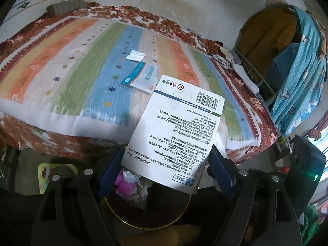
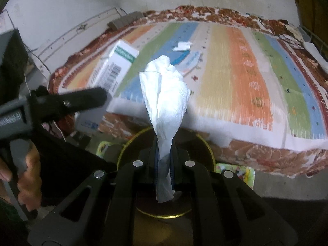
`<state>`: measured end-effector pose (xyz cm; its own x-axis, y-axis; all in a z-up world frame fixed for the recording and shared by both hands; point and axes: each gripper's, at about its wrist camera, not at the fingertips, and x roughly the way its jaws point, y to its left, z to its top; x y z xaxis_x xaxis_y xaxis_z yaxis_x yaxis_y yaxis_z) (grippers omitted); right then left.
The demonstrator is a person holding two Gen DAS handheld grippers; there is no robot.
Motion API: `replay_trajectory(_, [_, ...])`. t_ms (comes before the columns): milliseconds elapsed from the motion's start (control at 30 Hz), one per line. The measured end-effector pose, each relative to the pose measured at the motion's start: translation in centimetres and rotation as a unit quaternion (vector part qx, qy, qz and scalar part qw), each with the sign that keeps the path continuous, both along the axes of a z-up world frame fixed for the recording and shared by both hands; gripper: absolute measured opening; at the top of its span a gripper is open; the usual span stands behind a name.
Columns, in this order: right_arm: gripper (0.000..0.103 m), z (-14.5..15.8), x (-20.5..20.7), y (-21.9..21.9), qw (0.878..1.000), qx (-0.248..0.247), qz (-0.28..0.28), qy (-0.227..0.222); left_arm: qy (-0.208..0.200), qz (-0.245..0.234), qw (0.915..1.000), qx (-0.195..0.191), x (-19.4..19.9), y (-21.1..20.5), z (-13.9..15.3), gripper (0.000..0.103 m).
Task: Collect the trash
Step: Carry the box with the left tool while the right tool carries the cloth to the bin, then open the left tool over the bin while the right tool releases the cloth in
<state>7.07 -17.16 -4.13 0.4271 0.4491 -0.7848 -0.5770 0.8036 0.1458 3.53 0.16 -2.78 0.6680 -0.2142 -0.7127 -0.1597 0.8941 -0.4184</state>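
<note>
My left gripper (image 1: 164, 170) grips a white medicine box (image 1: 174, 131) by its lower end, blue pads against both sides. That box (image 2: 119, 65) also shows at the left of the right wrist view, above the bed edge. My right gripper (image 2: 164, 160) is shut on a crumpled white tissue (image 2: 166, 94) that stands up from the jaws. Below both grippers sits a dark bin with a gold rim (image 1: 143, 224) (image 2: 123, 153), holding pink and white scraps (image 1: 129, 184). On the striped bedsheet lie a small white tissue piece (image 1: 135, 55) (image 2: 182, 46) and a blue-white packet (image 1: 141, 78) (image 2: 190, 59).
The bed (image 1: 61, 65) with its striped sheet fills the far side. A clothes rack (image 1: 287, 61) with hanging garments stands at the right. A green patterned object (image 1: 53, 174) (image 2: 235, 174) lies on the floor by the bin. A person's hand (image 2: 28, 184) holds the left gripper's handle.
</note>
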Motion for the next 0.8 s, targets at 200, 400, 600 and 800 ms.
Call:
replay_trajectory(200, [0.008,-0.8,0.2,0.1,1.000,-0.013,-0.009,0.017,0.018,0.005,0.9997,-0.013,0.1,0.3,-0.7,0.080])
replay_trajectory(400, [0.008,-1.5,0.6,0.1,0.999,-0.021,-0.015,0.034,0.029,0.003,0.9995,-0.012,0.3,0.0,-1.1,0.080])
replay_trajectory(600, [0.055,-2.2,1.0,0.2,0.998,-0.020,-0.012,0.066,0.039,-0.023,0.9973,-0.059,0.9,-0.3,-1.9,0.091])
replay_trajectory(800, [0.056,-2.1,0.8,0.3,0.998,-0.016,-0.010,0.065,0.038,-0.002,0.9975,-0.059,0.7,0.3,-2.0,0.092])
